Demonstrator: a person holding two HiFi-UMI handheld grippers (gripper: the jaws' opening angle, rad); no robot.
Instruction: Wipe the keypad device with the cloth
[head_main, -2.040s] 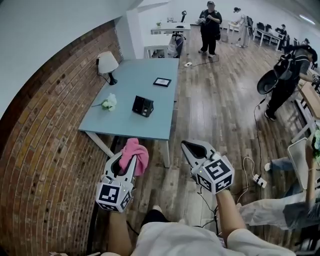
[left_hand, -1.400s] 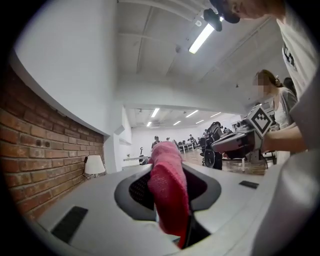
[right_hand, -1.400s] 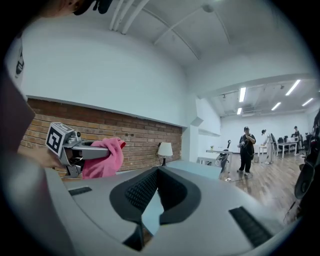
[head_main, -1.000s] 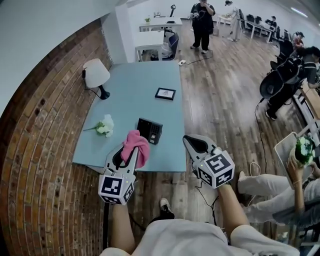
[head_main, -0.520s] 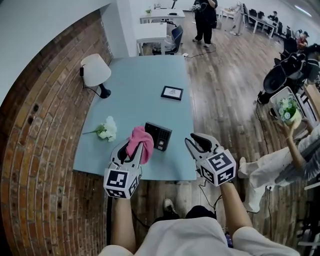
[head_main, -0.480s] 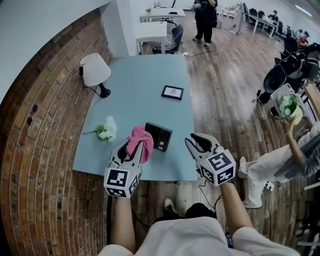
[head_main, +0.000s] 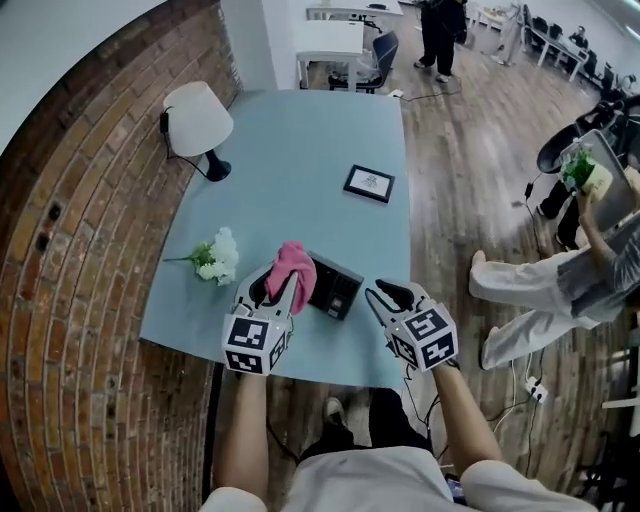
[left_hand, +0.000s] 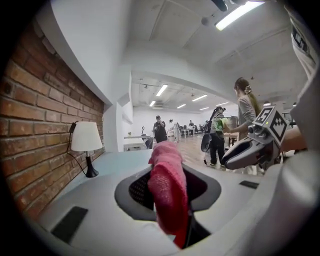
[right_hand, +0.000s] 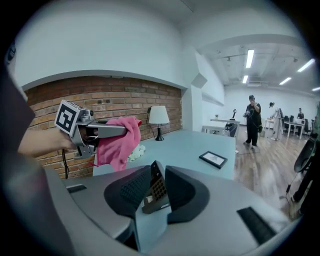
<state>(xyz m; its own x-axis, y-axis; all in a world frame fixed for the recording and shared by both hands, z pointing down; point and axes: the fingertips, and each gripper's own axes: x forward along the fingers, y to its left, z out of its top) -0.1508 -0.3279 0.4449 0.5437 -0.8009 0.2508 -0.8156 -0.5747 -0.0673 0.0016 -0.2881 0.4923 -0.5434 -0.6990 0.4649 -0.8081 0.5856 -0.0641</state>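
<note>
Left hand-held gripper (head_main: 272, 288) stood clamped on the pink cloth (head_main: 296, 262), which bunched above its jaws and hung just beside the left edge of the keypad device (head_main: 337, 288). Seen from the right gripper view, the cloth appeared to hang clear of the device rather than rest on it. The black keypad device lay near the front edge of the pale blue table (head_main: 300, 150), between the two tools. The right hand-held gripper (head_main: 389, 295), jaws apart and holding nothing, pointed at the device from just beside its right end, seemingly placed to steady it. On this evidence the cloth was in hand and next to the device, but no wiping stroke was judged to have begun, and the whole keypad face was left to wipe. A lamp (head_main: 197, 120), a small flower bunch (head_main: 215, 258) and a framed card (head_main: 369, 183) sat farther back.
</note>
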